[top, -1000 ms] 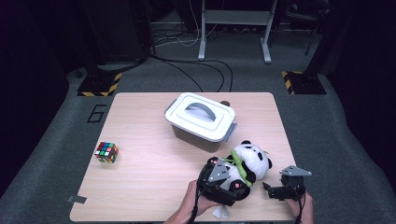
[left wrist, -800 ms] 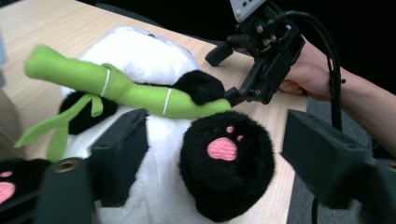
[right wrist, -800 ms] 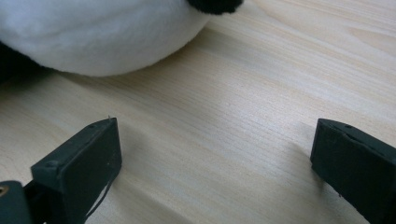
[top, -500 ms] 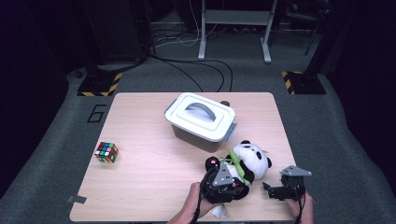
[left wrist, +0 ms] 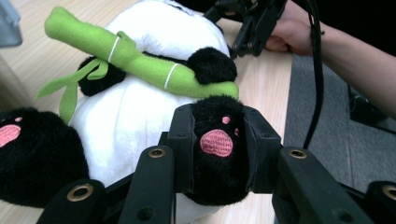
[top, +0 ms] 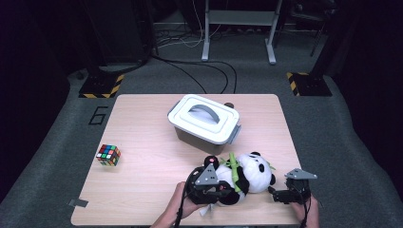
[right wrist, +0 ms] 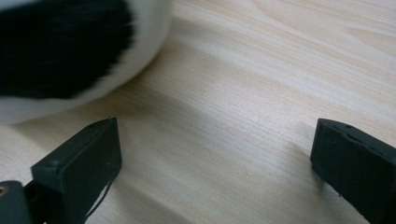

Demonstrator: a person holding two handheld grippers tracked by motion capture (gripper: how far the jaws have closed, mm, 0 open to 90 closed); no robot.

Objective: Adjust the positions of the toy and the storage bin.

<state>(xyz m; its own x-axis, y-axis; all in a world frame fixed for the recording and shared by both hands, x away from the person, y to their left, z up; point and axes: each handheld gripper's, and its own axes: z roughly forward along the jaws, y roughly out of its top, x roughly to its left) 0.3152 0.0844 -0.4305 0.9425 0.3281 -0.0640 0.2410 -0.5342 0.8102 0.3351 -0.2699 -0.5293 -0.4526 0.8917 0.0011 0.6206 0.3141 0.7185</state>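
A black-and-white panda plush (top: pixel 252 172) with a green bamboo stalk (left wrist: pixel 135 58) lies near the table's front right edge. My left gripper (top: pixel 219 189) is at its left end. Its jaws have just been closing and now press both sides of a black foot with a pink pad (left wrist: pixel 217 140), as the left gripper view (left wrist: pixel 218 144) shows up close. My right gripper (top: pixel 278 194) rests low over the wood just right of the panda, open, with bare table between its jaws (right wrist: pixel 215 154). The panda's black-and-white fur (right wrist: pixel 70 46) lies beyond its left jaw.
A grey bin with a white handled lid (top: pixel 204 118) stands behind the panda at mid table. A colour cube (top: pixel 108 155) sits near the left edge, and a tape scrap (top: pixel 77 203) at the front left corner. The wooden table (top: pixel 142 190) ends just in front of both hands.
The left gripper's jaws went from wide open to closed on the panda's foot, and the gripper shifted a little to the left. The panda tipped slightly with it. The right gripper stayed put.
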